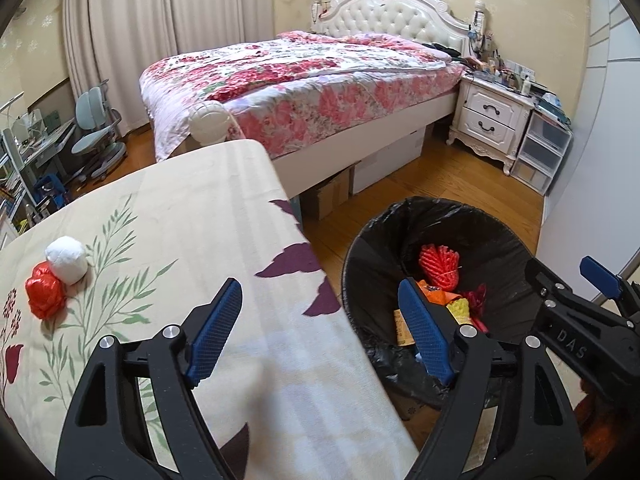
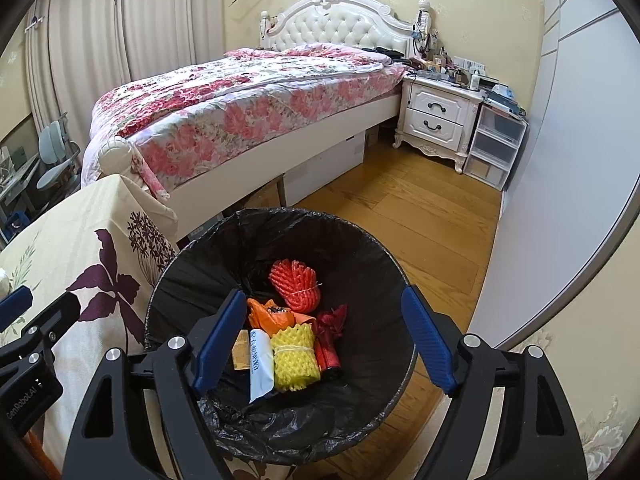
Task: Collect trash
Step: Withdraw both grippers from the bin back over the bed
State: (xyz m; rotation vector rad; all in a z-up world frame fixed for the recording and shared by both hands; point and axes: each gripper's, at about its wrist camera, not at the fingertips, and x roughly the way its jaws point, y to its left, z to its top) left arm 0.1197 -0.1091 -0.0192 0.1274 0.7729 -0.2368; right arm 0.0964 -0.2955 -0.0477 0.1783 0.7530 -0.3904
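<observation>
Gaping wide and empty, both hand-held grippers: left hand-held gripper (image 1: 320, 336), right hand-held gripper (image 2: 324, 342); the white paper ball (image 1: 67, 259) on the bench (image 1: 192, 216) looks light and crushable, so pinch across its middle.

- You're in a home bedroom: ahead of the claws stands a bed with a white tufted headboard (image 2: 340, 24) and a pink floral quilt (image 2: 240, 96).
- Beyond the right claw, a white two-drawer nightstand (image 2: 436, 116) crowded with small items stands on a wooden plank floor (image 2: 420, 216).
- Far left of the left claw, long cream curtains (image 1: 128, 40) hang above a pale blue desk chair (image 1: 94, 128).
</observation>
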